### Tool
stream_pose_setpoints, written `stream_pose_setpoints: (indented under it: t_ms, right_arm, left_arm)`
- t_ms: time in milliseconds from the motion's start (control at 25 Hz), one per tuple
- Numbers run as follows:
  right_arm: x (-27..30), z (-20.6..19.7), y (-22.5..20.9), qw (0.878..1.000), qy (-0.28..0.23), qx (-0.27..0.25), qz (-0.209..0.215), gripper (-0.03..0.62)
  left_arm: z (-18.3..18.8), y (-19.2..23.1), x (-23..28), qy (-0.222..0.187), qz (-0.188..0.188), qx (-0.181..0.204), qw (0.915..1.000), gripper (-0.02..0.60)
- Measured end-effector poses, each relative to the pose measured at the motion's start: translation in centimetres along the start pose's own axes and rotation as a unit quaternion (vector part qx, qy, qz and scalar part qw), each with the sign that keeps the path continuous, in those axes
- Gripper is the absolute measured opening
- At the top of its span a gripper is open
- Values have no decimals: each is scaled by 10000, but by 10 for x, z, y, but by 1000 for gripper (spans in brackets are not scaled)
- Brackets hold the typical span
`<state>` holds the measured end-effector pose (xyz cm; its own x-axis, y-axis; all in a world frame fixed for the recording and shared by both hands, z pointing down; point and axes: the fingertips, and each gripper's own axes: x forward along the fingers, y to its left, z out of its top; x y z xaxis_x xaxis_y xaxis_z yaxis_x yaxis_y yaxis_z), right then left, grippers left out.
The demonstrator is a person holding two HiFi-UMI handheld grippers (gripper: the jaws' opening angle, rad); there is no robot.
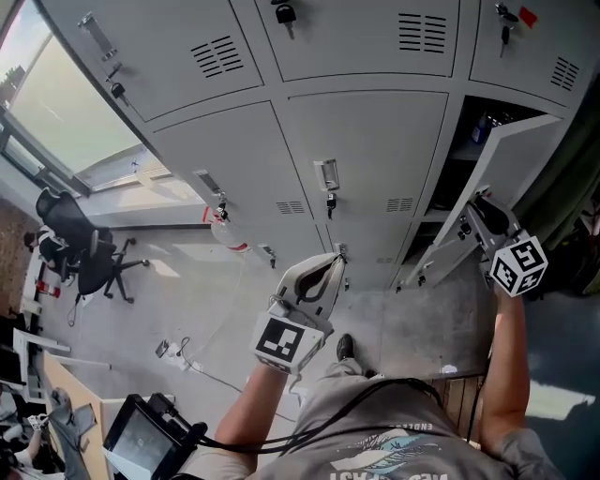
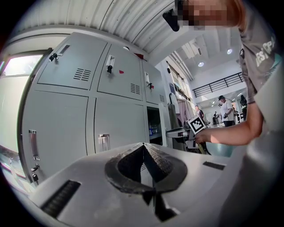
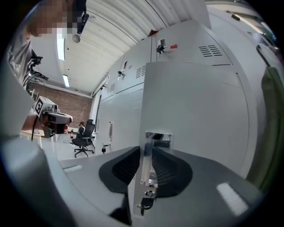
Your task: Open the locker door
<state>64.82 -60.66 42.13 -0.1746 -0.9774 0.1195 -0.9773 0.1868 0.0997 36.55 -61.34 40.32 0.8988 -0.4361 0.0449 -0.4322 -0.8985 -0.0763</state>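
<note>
So the right gripper (image 1: 476, 204) has its jaws pinching the edge of the locker door (image 1: 514, 155), which is already ajar. The left gripper (image 1: 334, 261) holds nothing, jaws pressed together.

— Any writing on your feed?

— Very little. In the head view my shirt (image 1: 403, 455) has a printed line lying upside down; I make out "ENDLE" and no more. In the left gripper view its sleeve (image 2: 262, 48) shows large letters cut off at the edge, something like "ES OPE".

— Codes, numbers?

— One marker cube (image 1: 281, 342) and the other marker cube (image 1: 518, 265) bear black-and-white square patterns, no letters. The red tag (image 1: 528, 16) is too small to read. The open locker door (image 3: 199, 115) shows nothing legible.
</note>
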Motion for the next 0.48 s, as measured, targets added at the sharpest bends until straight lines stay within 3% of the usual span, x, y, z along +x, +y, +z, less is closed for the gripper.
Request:
stream_pose_setpoints:
  t_ms: [360, 480]
  right_arm:
    - [-8, -4, 1, 9997, -42, -49, 247, 74]
    - [-20, -6, -7, 9999, -23, -109, 106, 78]
  left_arm:
    - [7, -16, -12, -126, 120, 143, 9997, 8]
    - [10, -28, -12, -130, 144, 223, 9996, 8]
